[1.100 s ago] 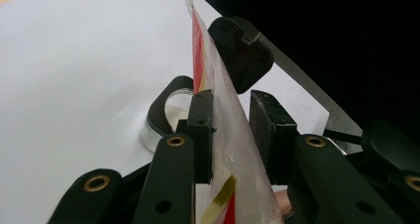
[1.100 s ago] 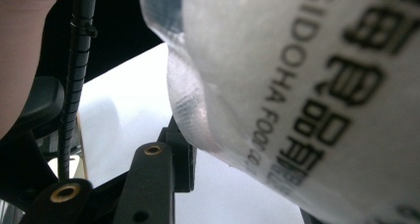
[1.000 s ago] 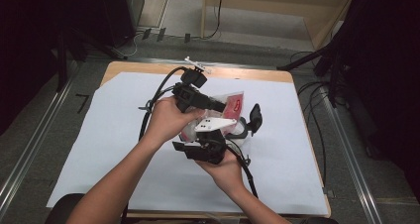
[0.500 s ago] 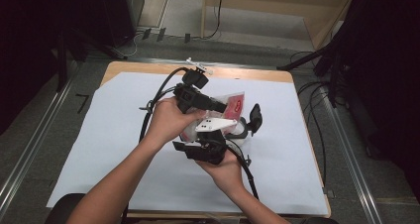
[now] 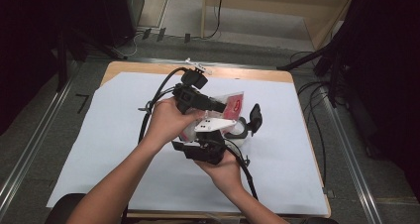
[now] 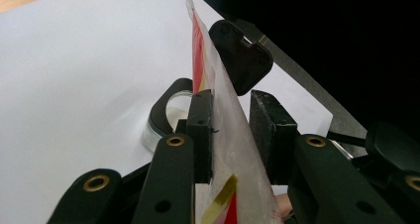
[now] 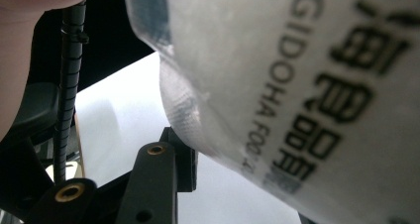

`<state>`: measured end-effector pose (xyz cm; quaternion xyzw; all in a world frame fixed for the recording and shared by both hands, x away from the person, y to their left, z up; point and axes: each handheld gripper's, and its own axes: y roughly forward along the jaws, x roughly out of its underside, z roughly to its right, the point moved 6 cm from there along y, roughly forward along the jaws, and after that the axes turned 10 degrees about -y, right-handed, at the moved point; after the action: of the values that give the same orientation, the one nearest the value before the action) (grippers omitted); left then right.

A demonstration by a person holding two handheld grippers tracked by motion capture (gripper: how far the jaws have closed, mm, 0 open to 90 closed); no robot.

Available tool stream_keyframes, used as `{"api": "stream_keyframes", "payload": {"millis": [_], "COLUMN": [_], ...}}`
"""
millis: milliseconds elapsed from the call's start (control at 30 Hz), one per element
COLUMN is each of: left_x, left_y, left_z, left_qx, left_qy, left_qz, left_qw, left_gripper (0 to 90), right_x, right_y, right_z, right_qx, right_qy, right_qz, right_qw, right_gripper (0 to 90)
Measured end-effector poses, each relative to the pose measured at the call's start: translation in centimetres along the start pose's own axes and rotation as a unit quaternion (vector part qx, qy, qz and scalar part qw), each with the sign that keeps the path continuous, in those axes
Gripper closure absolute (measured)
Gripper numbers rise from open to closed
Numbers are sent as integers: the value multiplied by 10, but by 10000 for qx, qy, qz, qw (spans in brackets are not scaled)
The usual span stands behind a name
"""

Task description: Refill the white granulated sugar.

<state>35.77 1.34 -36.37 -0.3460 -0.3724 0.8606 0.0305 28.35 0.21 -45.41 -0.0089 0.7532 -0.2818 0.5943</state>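
Both hands meet over the middle of the white sheet (image 5: 99, 135); against the two earlier high views nothing has shifted: hands, grippers and pouch keep the same places, so the work is paused in a hold rather than advancing.

Left gripper (image 6: 230, 130): jaws set part-way apart around the upright edge of the pouch (image 6: 223, 120); one pad lies on the film, the other stands just off it; whether it truly clamps cannot be told.

Right gripper (image 5: 210, 144): held below the left gripper in the high view; the pouch (image 7: 307, 85), its printed film pressed close to the lens, hides one jaw, so its hold cannot be told.

Pouch (image 5: 233, 105): lifted off the sheet between the two grippers, above a clear jar (image 6: 166, 117) with a black hinged lid (image 6: 242, 55) standing open; judged step: opening or emptying the pouch into the jar, not yet begun.
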Motion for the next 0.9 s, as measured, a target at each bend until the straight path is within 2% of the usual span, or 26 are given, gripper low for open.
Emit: {"api": "stream_keyframes", "payload": {"millis": [233, 400, 533, 900], "left_x": [0, 1, 0, 0], "left_y": [-1, -1, -1, 2], "left_z": [1, 2, 1, 1], "left_qx": [15, -49, 10, -41], "left_qy": [8, 28, 24, 6], "left_qz": [3, 21, 79, 9], "left_qw": [10000, 10000, 10000, 10000], "left_gripper": [719, 718, 719, 717], "right_x": [-1, -1, -1, 1], "right_y": [0, -1, -1, 0], "right_z": [-1, 0, 0, 1], "right_qx": [5, 15, 31, 24], "right_qy": [3, -39, -70, -21], "right_qz": [4, 6, -9, -34], "right_qw": [10000, 10000, 10000, 10000], "right_gripper": [639, 639, 639, 636]}}
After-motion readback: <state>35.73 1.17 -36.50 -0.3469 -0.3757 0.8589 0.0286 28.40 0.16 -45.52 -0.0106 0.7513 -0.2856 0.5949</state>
